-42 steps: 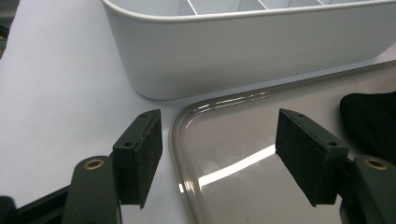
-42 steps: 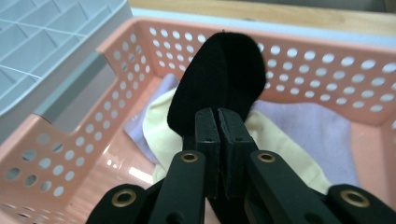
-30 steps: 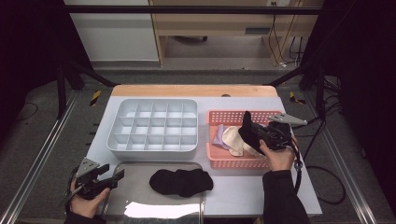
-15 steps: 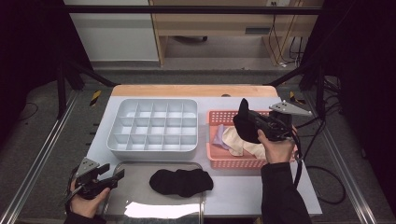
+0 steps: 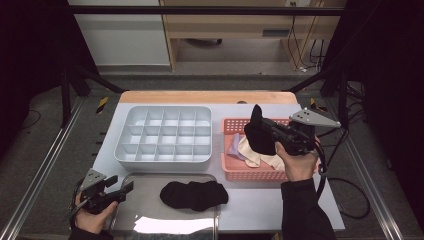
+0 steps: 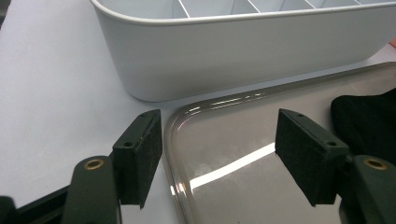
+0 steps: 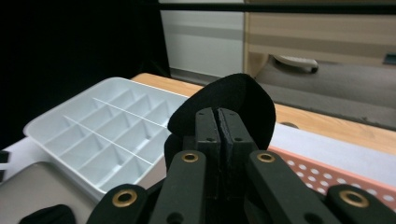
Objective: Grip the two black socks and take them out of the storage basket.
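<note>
Black sock (image 5: 260,134) clamped in the right tool (image 5: 274,134), above the pink basket (image 5: 246,173).

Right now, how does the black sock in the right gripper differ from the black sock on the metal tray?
The held black sock hangs in the air over the pink basket, clamped in the shut right gripper; the tray sock lies free on the metal tray, touched by nothing. The held black sock stands bunched and upright; the tray sock is spread flat and wide. Both are plain black fabric.
</note>
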`<act>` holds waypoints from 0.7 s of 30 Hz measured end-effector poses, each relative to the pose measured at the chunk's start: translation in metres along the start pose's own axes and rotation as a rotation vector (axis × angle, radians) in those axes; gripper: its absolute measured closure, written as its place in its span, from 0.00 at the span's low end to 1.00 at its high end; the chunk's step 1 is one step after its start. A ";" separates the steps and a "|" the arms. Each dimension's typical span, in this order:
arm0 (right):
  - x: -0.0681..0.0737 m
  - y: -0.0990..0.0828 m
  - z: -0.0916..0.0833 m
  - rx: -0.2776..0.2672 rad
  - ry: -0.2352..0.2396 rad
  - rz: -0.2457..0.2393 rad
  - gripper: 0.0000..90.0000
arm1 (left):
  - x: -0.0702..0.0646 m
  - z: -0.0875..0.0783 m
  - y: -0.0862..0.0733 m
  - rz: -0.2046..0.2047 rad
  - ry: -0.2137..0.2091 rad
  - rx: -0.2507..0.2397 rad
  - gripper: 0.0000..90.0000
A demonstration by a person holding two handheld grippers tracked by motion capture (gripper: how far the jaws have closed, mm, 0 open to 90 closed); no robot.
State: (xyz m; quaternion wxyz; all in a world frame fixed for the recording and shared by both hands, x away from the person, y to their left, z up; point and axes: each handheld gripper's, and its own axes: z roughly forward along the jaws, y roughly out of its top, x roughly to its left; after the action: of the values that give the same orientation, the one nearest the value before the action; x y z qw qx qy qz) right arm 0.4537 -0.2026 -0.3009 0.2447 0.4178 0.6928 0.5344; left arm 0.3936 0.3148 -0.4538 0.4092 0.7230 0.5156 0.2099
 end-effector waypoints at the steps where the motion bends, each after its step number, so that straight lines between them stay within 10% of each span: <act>1: 0.002 0.001 -0.002 -0.004 0.009 -0.002 0.97 | 0.000 0.000 0.000 -0.001 -0.001 -0.001 0.35; 21: 0.058 -0.017 -0.038 -0.010 0.213 -0.067 0.97 | -0.001 -0.001 0.000 0.003 -0.002 -0.003 0.34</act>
State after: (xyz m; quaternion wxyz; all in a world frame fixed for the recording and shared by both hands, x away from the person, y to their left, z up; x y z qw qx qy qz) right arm 0.3876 -0.1758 -0.2988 0.1896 0.3341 0.7256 0.5709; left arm 0.3926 0.3138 -0.4535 0.4106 0.7234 0.5136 0.2109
